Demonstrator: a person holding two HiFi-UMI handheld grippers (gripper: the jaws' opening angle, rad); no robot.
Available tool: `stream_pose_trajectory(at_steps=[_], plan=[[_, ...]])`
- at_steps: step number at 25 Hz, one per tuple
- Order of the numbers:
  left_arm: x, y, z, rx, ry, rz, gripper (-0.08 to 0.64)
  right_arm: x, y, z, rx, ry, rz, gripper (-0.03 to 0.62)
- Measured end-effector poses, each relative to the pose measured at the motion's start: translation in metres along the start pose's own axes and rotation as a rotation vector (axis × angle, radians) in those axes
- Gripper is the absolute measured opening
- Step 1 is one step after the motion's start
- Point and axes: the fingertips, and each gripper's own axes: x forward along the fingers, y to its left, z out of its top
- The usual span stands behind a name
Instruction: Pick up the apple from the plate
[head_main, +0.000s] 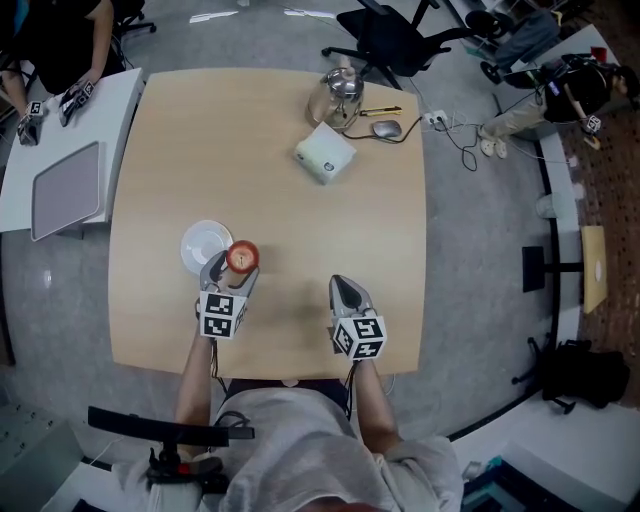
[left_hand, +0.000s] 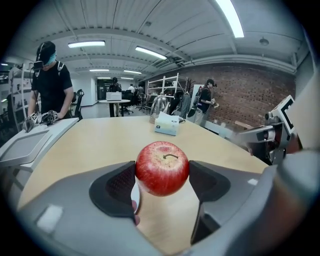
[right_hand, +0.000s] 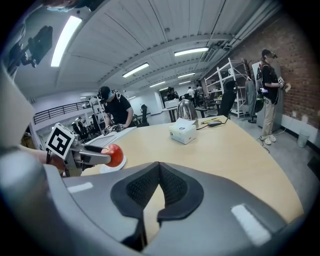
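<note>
- Apple (left_hand: 162, 168), red with a short brown stem pointing up, is sitting squeezed between the two dark pads of the left gripper (head_main: 232, 263), one pad pressing on each side of it.
- From above, it is hanging at the right-hand edge of the small white plate (head_main: 198, 241), towards the near left part of the table. Bare wood is showing under it in the left gripper view, but I cannot tell whether it is quite clear of the plate's rim.
- The person's left arm is reaching forward behind that gripper, whose marker cube is facing up.
- The right gripper (head_main: 345, 291) is waiting well to the right of the apple, over bare table near the front edge. Its jaws are resting together with nothing between them.
- The table (head_main: 280, 190) is a pale wooden one, and most of its top is lying bare.
- Towards the far side, a white tissue box (head_main: 324, 153) is lying at an angle.
- Just beyond the box, a shiny metal kettle (head_main: 340, 93) is standing, with a grey mouse (head_main: 385, 129) and a yellow pen (head_main: 380, 111) beside it on the right.
- Off to the left, another person (right_hand: 116, 109) in black is leaning over a white side table (head_main: 110, 110) where a grey tray (head_main: 66, 190) is lying.
- Behind the far edge, a black office chair (head_main: 395, 40) is standing on the grey floor.
</note>
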Motion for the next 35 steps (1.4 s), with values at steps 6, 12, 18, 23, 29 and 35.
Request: stream_pose_trajectory(at_steps=[6,12,18,23,29,35], plan=[[0.013,-0.040,0.009,0.031,-0.009,-0.038,0.358,-0.024,-0.028,-0.006,0.021,-0.011,-0.032,0.006],[0.024,-0.072,0.015,0.084,-0.012,-0.071,0.357,-0.046,-0.052,-0.012,0.033,-0.014,-0.071,0.006],[0.035,-0.106,0.018,0.126,-0.006,-0.115,0.357,-0.066,-0.076,-0.019,0.062,-0.031,-0.112,0.006],[0.047,-0.139,0.024,0.157,0.003,-0.161,0.359,-0.090,-0.098,-0.028,0.091,-0.037,-0.154,0.006],[0.062,-0.177,0.026,0.186,0.012,-0.217,0.358,-0.115,-0.126,-0.037,0.120,-0.049,-0.204,0.006],[0.074,-0.217,0.028,0.204,0.019,-0.265,0.358,-0.141,-0.151,-0.045,0.145,-0.056,-0.243,0.006]])
